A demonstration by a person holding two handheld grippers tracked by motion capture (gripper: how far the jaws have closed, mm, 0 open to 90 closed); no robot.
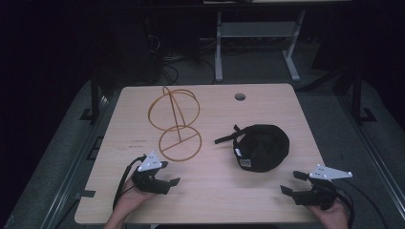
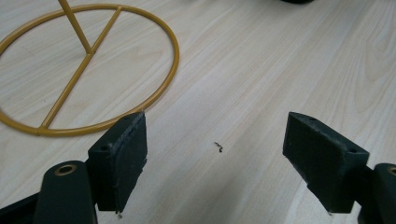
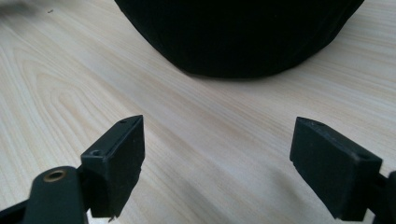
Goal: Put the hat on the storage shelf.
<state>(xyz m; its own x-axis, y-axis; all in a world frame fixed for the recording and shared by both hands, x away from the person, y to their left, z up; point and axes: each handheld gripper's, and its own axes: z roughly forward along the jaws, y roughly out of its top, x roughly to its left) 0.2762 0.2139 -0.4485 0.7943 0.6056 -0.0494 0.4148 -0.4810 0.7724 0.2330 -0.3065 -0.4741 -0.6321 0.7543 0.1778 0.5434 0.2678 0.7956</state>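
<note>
Both grippers rest low at the near edge of the table (image 1: 210,210), and both stand with jaws spread wide and nothing between them. Taking the black cap (image 1: 261,147) as the landmark: the right gripper (image 1: 292,182) sits just beside the cap's near right flank, jaws aimed up toward it, and in the right gripper view the cap's dark rounded side (image 3: 238,32) lies straight ahead past the fingertips (image 3: 119,163), apart from them by a strip of bare wood. The left gripper (image 1: 169,183) is well off to the cap's near left, clearly farther from it.

What lies before the left gripper instead is the yellow wire stand (image 1: 177,125), left of the cap; its flat ring base (image 2: 93,70) sits just beyond the left jaw in the left gripper view, not touching it.

The cap lies crown up, with its strap (image 1: 227,137) trailing away toward the stand side. By my reading, the right gripper is the nearer one and would go forward and slightly left to reach the cap's edge.
</note>
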